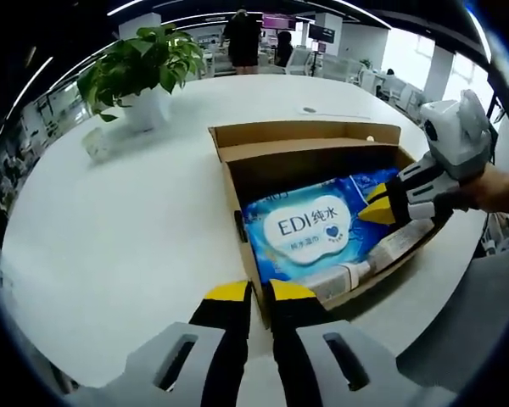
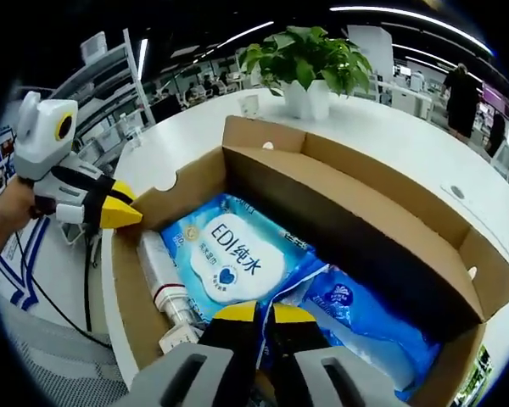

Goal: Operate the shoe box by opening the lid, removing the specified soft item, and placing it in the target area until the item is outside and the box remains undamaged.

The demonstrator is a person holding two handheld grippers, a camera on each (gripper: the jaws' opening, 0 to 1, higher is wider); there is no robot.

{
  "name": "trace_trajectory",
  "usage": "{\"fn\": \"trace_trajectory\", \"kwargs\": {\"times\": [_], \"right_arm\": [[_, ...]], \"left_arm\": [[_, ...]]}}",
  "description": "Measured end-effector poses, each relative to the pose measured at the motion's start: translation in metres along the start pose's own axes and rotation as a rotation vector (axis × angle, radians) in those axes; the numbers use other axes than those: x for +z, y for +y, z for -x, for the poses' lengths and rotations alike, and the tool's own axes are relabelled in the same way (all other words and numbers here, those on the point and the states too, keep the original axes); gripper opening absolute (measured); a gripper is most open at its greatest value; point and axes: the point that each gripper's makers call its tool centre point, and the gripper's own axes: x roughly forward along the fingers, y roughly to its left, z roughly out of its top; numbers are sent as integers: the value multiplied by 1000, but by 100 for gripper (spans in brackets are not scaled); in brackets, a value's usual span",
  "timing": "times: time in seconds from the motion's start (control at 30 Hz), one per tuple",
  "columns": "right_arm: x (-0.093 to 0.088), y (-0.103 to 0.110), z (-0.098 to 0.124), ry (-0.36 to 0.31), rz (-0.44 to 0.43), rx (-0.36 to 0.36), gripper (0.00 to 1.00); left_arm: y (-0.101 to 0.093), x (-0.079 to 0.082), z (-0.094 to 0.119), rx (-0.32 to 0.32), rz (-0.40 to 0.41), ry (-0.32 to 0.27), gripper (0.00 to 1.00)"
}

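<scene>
Your left gripper [image 1: 260, 292] is closed at the open box [image 1: 237, 182] edge; your right gripper [image 2: 264, 313], closed, pinches the wipes pack [image 2: 229, 254] at 6 o'clock.

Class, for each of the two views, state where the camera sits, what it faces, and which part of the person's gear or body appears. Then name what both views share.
Left gripper view: rides the left gripper, at the box's near wall; right gripper and a hand enter.
Right gripper view: rides the right gripper, low over the wipes pack; left gripper enters.
Shared: open box, wipes pack, potted plant, white table.
</scene>
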Motion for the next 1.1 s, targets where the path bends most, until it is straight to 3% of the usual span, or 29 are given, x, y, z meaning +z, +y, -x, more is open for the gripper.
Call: {"fn": "trace_trajectory", "kwargs": {"times": [0.77,1.1], "right_arm": [[28,-4,25,-112,-24,4,0],[31,-13,36,-133,-30,-11,0]], "left_arm": [[0,0,0,6,-6,6,5],[0,-2,0,7,-12,16,6]]}}
